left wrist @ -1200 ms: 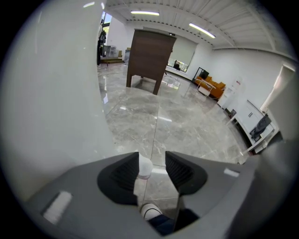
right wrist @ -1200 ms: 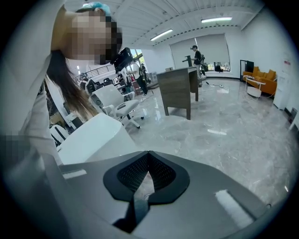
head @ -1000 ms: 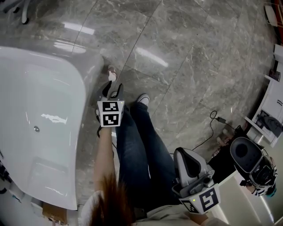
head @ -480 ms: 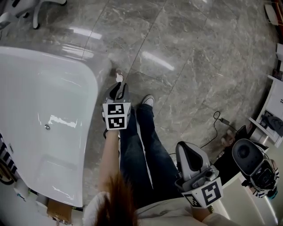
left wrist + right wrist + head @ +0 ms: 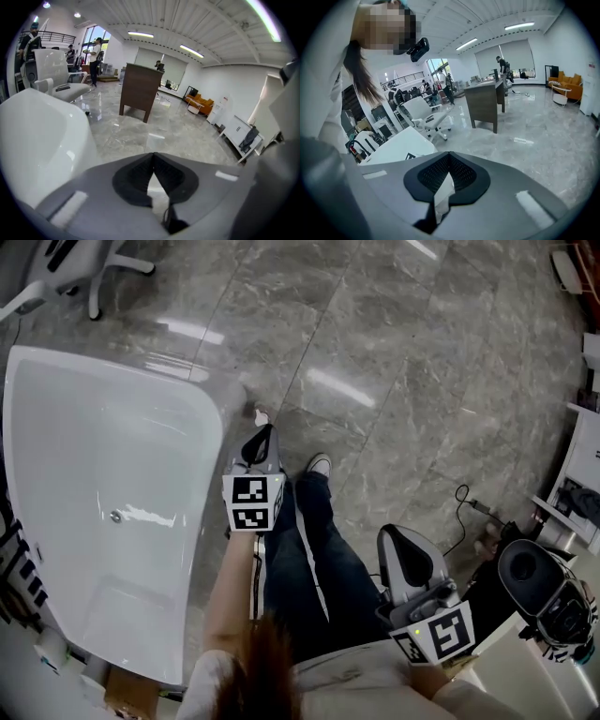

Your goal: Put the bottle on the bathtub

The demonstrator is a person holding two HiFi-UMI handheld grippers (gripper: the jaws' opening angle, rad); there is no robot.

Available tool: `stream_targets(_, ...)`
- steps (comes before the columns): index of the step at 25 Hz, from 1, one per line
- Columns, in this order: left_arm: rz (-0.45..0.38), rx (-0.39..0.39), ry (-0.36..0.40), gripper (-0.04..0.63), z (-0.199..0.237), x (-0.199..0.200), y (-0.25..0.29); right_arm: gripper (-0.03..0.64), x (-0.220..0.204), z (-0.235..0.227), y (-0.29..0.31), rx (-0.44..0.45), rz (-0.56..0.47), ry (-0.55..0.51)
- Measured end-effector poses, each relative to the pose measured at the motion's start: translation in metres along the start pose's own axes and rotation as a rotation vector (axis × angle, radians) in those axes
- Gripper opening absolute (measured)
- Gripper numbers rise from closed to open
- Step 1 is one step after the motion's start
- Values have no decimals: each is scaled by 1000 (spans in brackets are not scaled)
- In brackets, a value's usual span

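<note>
Directly below you, a white glossy bathtub (image 5: 112,371) fills the left side of the head view, and its smooth basin shows a small round metal drain (image 5: 115,517). The small pale bottle (image 5: 261,415) stands on the grey marble floor (image 5: 394,381), just beside the bathtub's outer corner and not on the tub. It is too small to make out in more detail. Your left gripper (image 5: 265,430), grey with dark tips, hangs above the floor close to that corner. Its tips point toward the bottle but are apart from it. Its jaws have just closed, and in the left gripper view the black pads (image 5: 136,176) meet at the tip with nothing between them. Your right gripper (image 5: 390,538) is held low beside your right leg (image 5: 328,549), well apart from the bottle. In the right gripper view its pads (image 5: 433,174) also meet tip to tip, holding nothing.
</note>
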State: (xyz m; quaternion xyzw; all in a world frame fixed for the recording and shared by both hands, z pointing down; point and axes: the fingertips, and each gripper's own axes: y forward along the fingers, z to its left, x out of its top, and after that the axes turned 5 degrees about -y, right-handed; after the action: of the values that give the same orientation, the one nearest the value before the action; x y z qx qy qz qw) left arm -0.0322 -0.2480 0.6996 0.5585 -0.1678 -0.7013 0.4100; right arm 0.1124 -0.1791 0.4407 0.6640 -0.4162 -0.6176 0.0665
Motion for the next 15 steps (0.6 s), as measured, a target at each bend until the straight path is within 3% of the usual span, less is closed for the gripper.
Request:
stream_targets(6, -78, -69, 4, 49, -24, 59, -47, -2, 18, 12, -13, 41, -35, -9)
stream_targets(15, -119, -33, 31, 49, -38, 125, -126, -2, 50, 15, -44, 92, -89, 1)
